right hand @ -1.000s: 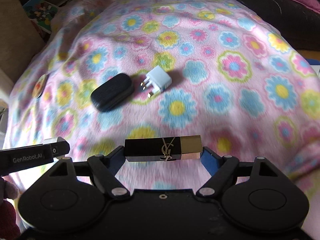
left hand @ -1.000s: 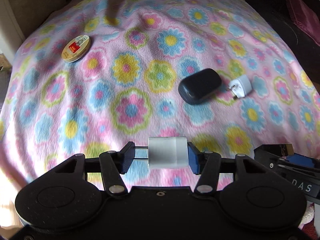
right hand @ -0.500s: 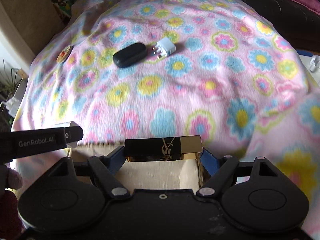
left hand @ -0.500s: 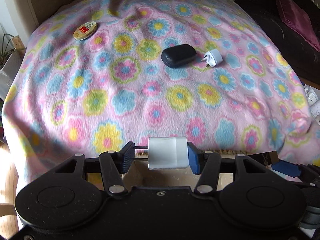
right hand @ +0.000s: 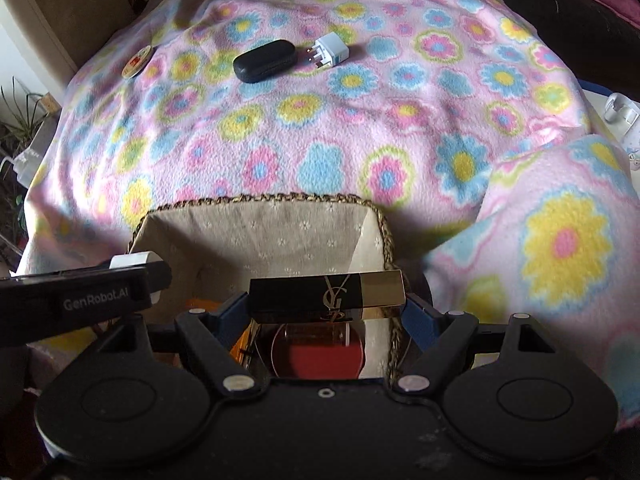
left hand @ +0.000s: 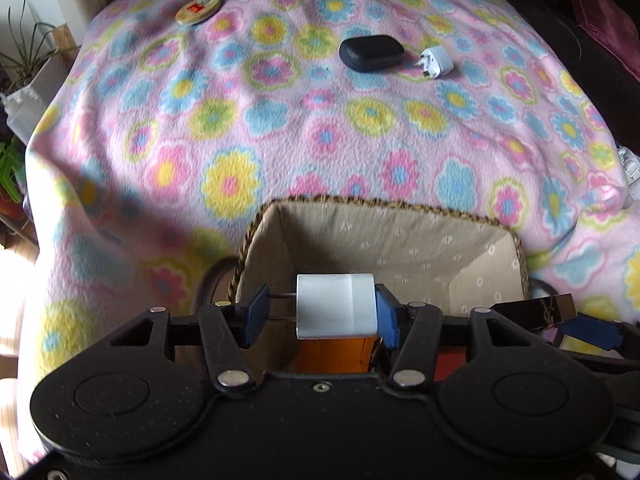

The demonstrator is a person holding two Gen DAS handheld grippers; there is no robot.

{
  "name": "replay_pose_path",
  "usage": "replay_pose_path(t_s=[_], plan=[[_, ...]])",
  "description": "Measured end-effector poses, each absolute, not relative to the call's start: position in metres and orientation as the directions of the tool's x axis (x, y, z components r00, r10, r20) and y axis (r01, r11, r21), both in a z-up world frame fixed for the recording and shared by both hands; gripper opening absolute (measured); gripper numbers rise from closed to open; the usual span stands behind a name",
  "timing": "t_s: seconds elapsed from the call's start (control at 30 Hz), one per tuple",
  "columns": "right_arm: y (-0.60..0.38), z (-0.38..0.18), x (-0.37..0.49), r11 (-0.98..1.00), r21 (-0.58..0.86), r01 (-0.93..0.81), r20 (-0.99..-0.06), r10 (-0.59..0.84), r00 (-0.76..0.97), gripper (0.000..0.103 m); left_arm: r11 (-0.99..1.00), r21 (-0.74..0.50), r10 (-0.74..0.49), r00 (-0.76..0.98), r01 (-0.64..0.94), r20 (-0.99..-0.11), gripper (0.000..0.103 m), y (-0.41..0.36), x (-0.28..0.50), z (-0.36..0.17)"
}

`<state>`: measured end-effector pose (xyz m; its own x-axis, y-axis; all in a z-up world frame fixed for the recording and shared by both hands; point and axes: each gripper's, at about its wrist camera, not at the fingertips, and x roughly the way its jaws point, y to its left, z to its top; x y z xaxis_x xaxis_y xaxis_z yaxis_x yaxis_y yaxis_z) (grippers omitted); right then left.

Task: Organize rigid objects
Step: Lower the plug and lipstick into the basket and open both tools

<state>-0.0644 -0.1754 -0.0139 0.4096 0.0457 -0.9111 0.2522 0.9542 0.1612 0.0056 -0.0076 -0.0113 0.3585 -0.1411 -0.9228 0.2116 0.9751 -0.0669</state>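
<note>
Left gripper [left hand: 322, 312] pinches white plug adapter [left hand: 336, 306], right gripper [right hand: 326, 308] pinches YSL lipstick [right hand: 326, 290]; both over lined basket [right hand: 280, 200], 6 o'clock.

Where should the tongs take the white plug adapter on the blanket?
Grip the white plug adapter across its boxy body, coming from above. It lies flat with the pins pointing left toward the black case, so avoid that end; the flat sides give the tongs parallel faces.
</note>
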Motion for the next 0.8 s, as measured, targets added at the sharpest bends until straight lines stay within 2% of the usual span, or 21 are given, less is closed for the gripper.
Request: replay_pose_path(t_s=[0.17,0.47,0.8], plan=[[-0.169,-0.018,-0.07,0.962,0.145,0.231,-0.926,0.05,0.375,0.082,0.98,-0.053,-0.118,0.342,0.192,-0.932,0.049,-0.006,-0.002,-0.018],[-0.162,-0.028,-0.068,0.975,0.103,0.195,-0.94,0.031,0.339,0.082,0.979,-0.007,-0.082,0.362,0.204,-0.929,0.049,-0.01,-0.008,-0.019],[-0.164,-0.029,-0.067,0.974,0.112,0.197,-0.942,0.041,0.332,0.082,0.979,0.03,-0.047,0.367,0.204,-0.929,0.056,-0.012,-0.008,-0.022]])
